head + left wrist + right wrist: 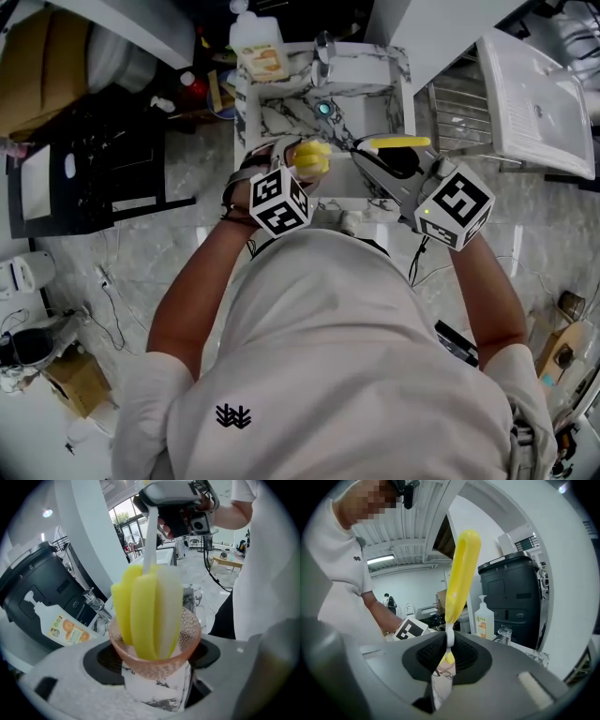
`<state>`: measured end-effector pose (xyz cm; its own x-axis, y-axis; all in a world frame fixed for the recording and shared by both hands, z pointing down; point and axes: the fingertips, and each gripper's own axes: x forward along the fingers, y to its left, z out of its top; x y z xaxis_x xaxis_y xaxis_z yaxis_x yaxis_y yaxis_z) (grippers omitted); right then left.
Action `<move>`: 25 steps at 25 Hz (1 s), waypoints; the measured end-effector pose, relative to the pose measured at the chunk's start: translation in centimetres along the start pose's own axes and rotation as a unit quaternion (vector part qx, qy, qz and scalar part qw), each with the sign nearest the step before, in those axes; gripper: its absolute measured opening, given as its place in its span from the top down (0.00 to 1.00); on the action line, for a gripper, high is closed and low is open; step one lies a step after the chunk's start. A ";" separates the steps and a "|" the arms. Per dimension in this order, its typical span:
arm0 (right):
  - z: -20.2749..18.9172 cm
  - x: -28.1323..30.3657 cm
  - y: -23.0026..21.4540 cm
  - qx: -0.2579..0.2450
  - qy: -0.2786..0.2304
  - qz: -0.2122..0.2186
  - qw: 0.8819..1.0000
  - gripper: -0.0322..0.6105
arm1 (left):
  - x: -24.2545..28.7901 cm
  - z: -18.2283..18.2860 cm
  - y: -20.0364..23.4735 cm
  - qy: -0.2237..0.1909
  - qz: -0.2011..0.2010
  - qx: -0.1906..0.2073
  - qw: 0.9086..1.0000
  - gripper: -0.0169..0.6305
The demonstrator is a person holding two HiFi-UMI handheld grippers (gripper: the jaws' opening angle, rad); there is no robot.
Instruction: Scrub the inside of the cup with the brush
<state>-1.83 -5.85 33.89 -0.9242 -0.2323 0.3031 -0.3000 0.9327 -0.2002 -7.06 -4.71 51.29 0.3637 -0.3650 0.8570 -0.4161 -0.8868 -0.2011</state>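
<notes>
A pink, textured see-through cup (pixel 157 651) is held between the jaws of my left gripper (pixel 154 670), above the sink. The brush's yellow sponge head (pixel 147 613) stands inside the cup, its lower end down in the bowl. A white stem (pixel 151 541) rises from it to my right gripper (pixel 176 503). In the right gripper view, my right gripper (pixel 449 651) is shut on that white stem, and the yellow handle (pixel 461 569) sticks up past the jaws. From the head view, the left gripper (pixel 302 169) and right gripper (pixel 375 155) meet over the basin, with the sponge head (pixel 312 156) between them.
A marble sink basin (pixel 281 117) with a faucet (pixel 323 52) lies under the grippers. A soap bottle (pixel 258 52) stands at its back left corner. To the right are a wire dish rack (pixel 464 103) and a white tray (pixel 539 94). A black bin (pixel 511 597) stands behind.
</notes>
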 end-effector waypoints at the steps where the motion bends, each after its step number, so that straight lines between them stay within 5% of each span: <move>1: 0.3 -0.4 -0.1 0.001 -0.004 -0.001 1.000 0.88 | 0.0 0.0 0.0 0.000 0.000 -0.002 1.000 0.39; 10: 1.3 -1.7 0.9 -0.002 -0.017 -0.004 1.000 0.88 | -0.1 0.6 0.4 -0.023 -0.008 -0.042 0.999 0.39; 19: -1.4 2.3 2.1 -0.047 0.017 0.002 0.999 0.88 | 0.2 1.9 0.1 -0.022 -0.010 -0.036 0.999 0.39; 25: -1.8 2.9 1.5 0.039 0.000 0.010 0.999 0.88 | 0.4 1.6 0.5 -0.015 -0.001 -0.023 1.000 0.39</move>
<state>-4.54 -4.63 36.12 -0.9305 -0.2133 0.2977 -0.2984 0.9128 -0.2789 -5.82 -5.71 50.75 0.3890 -0.3722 0.8427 -0.4530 -0.8738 -0.1768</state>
